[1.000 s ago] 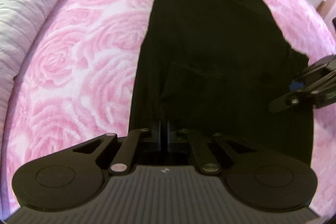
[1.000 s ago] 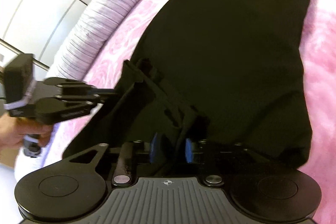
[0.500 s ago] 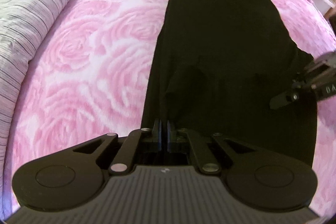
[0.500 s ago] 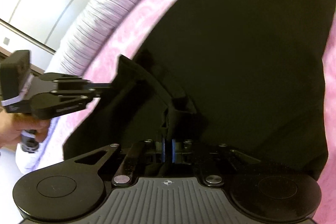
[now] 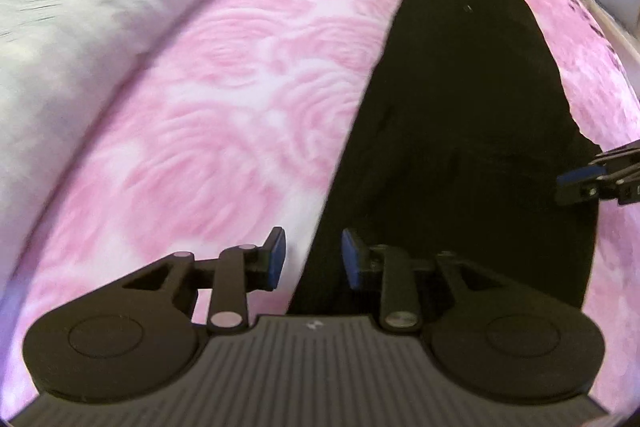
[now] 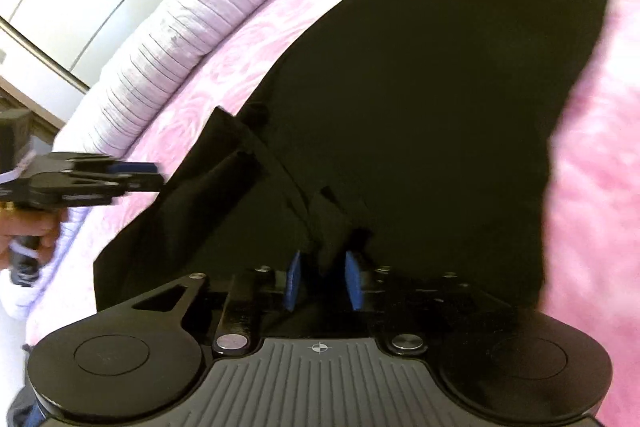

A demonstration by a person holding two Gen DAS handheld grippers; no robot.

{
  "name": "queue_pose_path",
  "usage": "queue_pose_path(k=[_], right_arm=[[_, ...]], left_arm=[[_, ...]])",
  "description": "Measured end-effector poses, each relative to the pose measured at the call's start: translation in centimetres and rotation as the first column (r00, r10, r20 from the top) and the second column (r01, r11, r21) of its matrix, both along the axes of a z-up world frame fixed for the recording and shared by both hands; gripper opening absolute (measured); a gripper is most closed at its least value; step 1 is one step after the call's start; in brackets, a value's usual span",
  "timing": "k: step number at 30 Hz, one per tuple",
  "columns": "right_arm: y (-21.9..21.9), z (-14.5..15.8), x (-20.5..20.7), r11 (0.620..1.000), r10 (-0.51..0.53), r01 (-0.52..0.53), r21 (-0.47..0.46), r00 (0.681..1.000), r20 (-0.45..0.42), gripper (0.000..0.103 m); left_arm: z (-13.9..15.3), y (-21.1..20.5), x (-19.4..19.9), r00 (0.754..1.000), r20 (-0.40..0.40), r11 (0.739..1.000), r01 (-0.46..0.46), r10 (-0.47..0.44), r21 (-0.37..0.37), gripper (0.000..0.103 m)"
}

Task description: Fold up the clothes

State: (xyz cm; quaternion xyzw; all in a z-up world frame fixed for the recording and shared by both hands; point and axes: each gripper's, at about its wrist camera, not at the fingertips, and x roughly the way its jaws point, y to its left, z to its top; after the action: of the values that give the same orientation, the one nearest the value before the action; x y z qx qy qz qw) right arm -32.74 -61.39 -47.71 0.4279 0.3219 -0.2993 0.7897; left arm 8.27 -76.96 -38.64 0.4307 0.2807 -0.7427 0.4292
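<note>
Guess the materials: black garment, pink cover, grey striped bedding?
Black garment: looks like a matte woven fabric, no sheen, lying in soft creases, with a small button; the exact fibre can't be told. Pink cover: seems a plush, fleece-like textile, its rose pattern soft-edged, though blur may add to that. Grey striped bedding: probably a thin crinkled or ribbed cloth, slightly shiny, bunched in fine ridges.

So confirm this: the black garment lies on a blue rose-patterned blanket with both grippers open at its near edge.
Wrong colour only: the blanket is pink with roses, as the left wrist view shows. The black garment does lie on it, with the left gripper and right gripper open at its near edge.
</note>
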Motion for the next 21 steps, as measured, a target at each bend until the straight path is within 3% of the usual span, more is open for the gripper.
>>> queue_pose_path(k=[4, 8, 13, 17, 21], right_arm=[[3.6, 1.9, 0.8, 0.993, 0.103, -0.103, -0.065, 0.995, -0.007, 0.037], [7.6, 2.0, 4.9, 0.960, 0.258, -0.257, -0.109, 0.966, -0.001, 0.040], [10.9, 0.6, 9.4, 0.927, 0.357, -0.353, -0.131, 0.934, 0.005, 0.044], [11.7, -0.8, 10.6, 0.948, 0.310, -0.308, -0.079, 0.951, 0.005, 0.048], [12.7, -0.9, 8.9, 0.979, 0.206, -0.206, -0.007, 0.977, 0.047, 0.048]], left_arm=[[1.6, 4.6, 5.0, 0.990, -0.006, 0.990, -0.140, 0.140, 0.020, 0.025], [0.9, 8.1, 8.4, 0.960, -0.040, 0.959, -0.273, 0.277, 0.079, 0.025], [-1.1, 8.6, 6.8, 0.983, 0.005, 0.983, -0.184, 0.184, 0.012, 0.029], [-2.8, 8.5, 5.5, 0.995, 0.066, 0.997, -0.071, 0.072, -0.021, 0.020], [-3.5, 8.3, 6.9, 0.990, -0.017, 0.990, -0.139, 0.139, 0.001, 0.016]])
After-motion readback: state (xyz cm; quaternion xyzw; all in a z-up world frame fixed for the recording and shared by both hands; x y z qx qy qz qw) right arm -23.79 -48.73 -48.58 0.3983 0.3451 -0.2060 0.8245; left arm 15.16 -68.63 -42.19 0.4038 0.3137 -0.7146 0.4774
